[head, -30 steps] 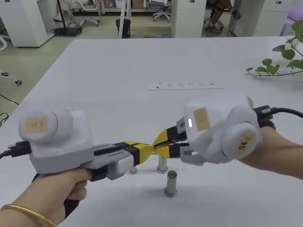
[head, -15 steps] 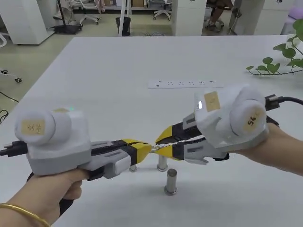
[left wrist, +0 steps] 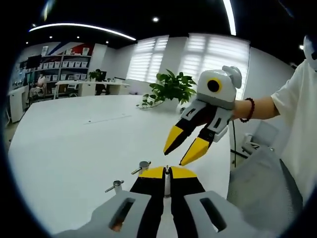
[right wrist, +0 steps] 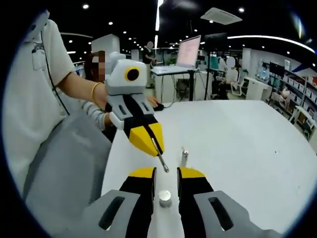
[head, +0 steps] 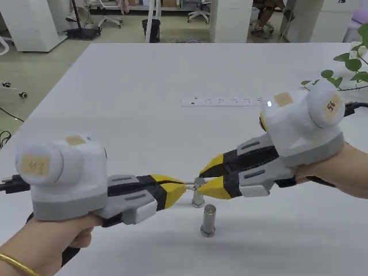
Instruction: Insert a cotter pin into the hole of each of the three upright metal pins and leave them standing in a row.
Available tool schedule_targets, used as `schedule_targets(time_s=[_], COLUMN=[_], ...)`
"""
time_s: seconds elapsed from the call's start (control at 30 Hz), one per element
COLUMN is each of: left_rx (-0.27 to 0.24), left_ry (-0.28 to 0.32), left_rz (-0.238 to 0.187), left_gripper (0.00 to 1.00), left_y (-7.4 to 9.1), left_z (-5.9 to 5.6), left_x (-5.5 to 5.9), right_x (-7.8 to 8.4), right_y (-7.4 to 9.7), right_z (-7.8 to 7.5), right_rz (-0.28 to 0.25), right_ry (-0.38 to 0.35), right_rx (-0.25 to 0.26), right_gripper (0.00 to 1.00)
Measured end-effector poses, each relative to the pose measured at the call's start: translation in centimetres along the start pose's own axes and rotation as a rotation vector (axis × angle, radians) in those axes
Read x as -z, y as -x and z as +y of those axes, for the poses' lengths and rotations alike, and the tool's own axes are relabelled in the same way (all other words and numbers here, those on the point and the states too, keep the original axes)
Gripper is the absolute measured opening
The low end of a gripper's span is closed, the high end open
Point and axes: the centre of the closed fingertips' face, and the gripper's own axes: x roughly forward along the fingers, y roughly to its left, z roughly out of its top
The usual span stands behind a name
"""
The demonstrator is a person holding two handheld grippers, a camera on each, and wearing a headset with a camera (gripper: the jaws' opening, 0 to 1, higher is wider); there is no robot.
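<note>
While your left gripper (head: 179,188) reaches in from the lower left of the head view, its jaws are pinched together on a thin cotter pin (head: 190,184), which pokes out past the yellow tips. Your right gripper (head: 201,179) comes in from the right with its jaws spread apart and nothing between them. Its tips sit just beside the cotter pin at the middle of the frame.

You have a front metal pin (head: 208,221) standing upright on the white table (head: 144,115) below centre, apart from both grippers. A second metal pin (head: 198,196) stands just behind it, right under the meeting tips. In the left gripper view, two pins left of the jaws, a nearer one (left wrist: 116,186) and a farther one (left wrist: 143,166), each show a thin cross-piece at the top. A power strip (head: 227,102) lies farther up the table.
</note>
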Motion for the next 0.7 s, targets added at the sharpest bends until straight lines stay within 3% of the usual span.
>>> schedule_targets(time_s=[0.13, 0.27, 0.33, 0.47, 0.7], left_rx=[0.031, 0.075, 0.090, 0.134, 0.160], left_ry=[-0.013, -0.015, -0.015, -0.029, -0.046], left_rz=[0.003, -0.002, -0.007, -0.010, -0.018], left_gripper=[0.00, 0.00, 0.00, 0.00, 0.00], left_y=[0.1, 0.1, 0.1, 0.2, 0.2], left_z=[-0.5, -1.2, -1.5, -2.4, -3.0], left_x=[0.1, 0.2, 0.1, 0.1, 0.2], right_x=[0.0, 0.0, -0.1, 0.0, 0.6], right_y=[0.0, 0.0, 0.1, 0.1, -0.1], right_z=[0.8, 1.3, 2.0, 2.7, 3.5], right_rz=[-0.027, -0.030, -0.041, -0.046, -0.051], right_ry=[-0.054, -0.054, -0.059, -0.063, -0.055], right_rx=[-0.055, -0.085, -0.123, -0.156, -0.187], right_gripper=[0.18, 0.18, 0.17, 0.15, 0.13])
